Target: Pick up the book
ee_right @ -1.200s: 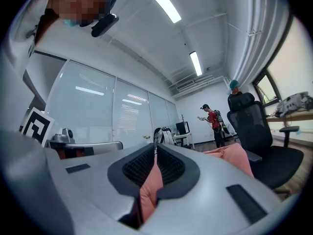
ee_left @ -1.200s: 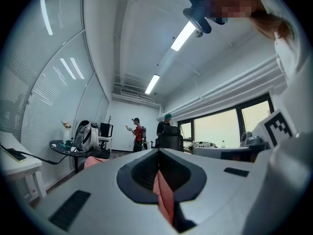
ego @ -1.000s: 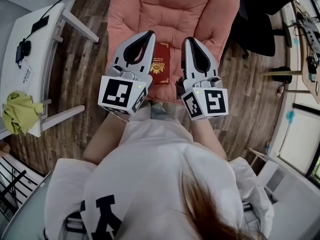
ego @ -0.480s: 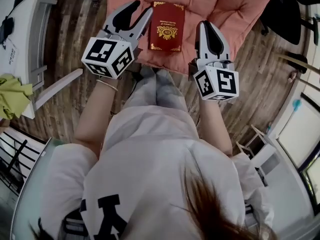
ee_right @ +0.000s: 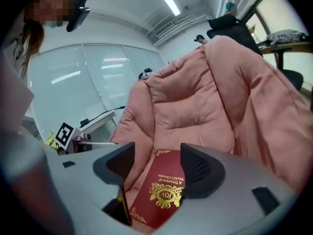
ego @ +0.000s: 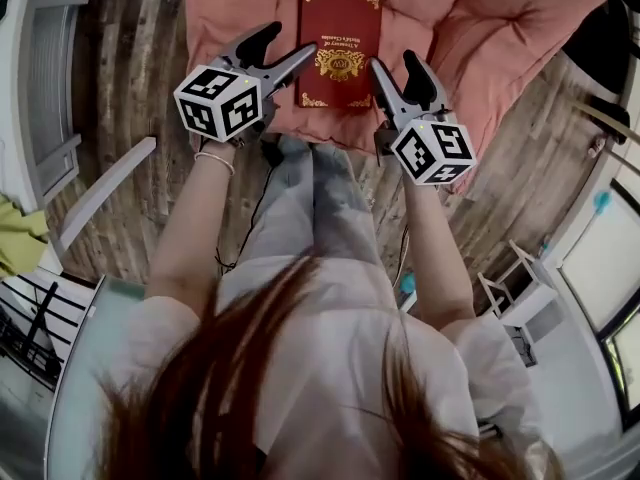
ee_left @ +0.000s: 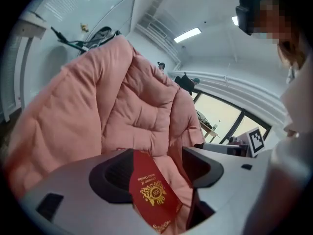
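**Head view, nearest first.** My knees [ego: 315, 193] in pale jeans, with a forearm reaching out on either side. A thin bracelet [ego: 213, 158] circles the left wrist. Beyond the wrists sit the left marker cube [ego: 218, 101] and the right marker cube [ego: 433, 151]. Past them come the left gripper [ego: 290, 43] and the right gripper [ego: 393, 63], both pointing away from me and somewhat downward over the front of the pink armchair [ego: 470, 28].

**Left gripper.** Its fingers [ee_left: 115, 173] have just been opening and stand spread. In the left gripper view the book [ego: 340, 46] shows in the gap between them, with neither pad pressing on it.

**Right gripper.** Its fingers [ee_right: 198, 168] have also just been opening and stand spread. The book's cover is visible through the gap, with neither pad on it.

**Book.** Dark red with a gold crest and border, it lies flat on the armchair's seat cushion between the two grippers, its near edge close to the cushion's front. My inner left fingertip lies just beside the book's left edge; whether it touches I cannot tell.

**Beyond.** The quilted backrest rises behind the book. Wooden floor [ego: 120, 88] surrounds the chair. At the left edge lies a yellow-green cloth [ego: 12, 248], and farther off stands a white desk [ego: 50, 98].
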A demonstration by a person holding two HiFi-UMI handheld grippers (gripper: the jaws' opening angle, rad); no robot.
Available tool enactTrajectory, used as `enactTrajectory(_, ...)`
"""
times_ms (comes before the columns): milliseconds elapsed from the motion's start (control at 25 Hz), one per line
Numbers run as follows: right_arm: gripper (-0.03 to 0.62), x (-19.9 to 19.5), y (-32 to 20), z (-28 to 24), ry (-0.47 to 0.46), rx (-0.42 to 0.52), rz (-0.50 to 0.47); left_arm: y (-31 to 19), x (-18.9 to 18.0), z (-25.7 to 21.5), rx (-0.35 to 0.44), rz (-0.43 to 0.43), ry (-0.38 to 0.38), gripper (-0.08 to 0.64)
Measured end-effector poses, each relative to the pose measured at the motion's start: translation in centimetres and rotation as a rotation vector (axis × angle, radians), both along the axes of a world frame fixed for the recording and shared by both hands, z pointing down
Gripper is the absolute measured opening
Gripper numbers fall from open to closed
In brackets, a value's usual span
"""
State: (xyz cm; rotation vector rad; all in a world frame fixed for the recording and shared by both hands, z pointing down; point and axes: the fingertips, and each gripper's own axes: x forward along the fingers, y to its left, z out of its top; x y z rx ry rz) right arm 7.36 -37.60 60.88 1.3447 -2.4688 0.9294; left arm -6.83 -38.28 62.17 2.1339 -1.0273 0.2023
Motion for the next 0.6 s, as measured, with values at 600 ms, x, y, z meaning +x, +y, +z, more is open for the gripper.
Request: enactTrajectory(600, 0.350, 0.9, 1.3, 16.7, -0.017, -0.312, -0.037, 1.5, 2.5, 14.1, -0.307, -0.013, -0.111, 0.322)
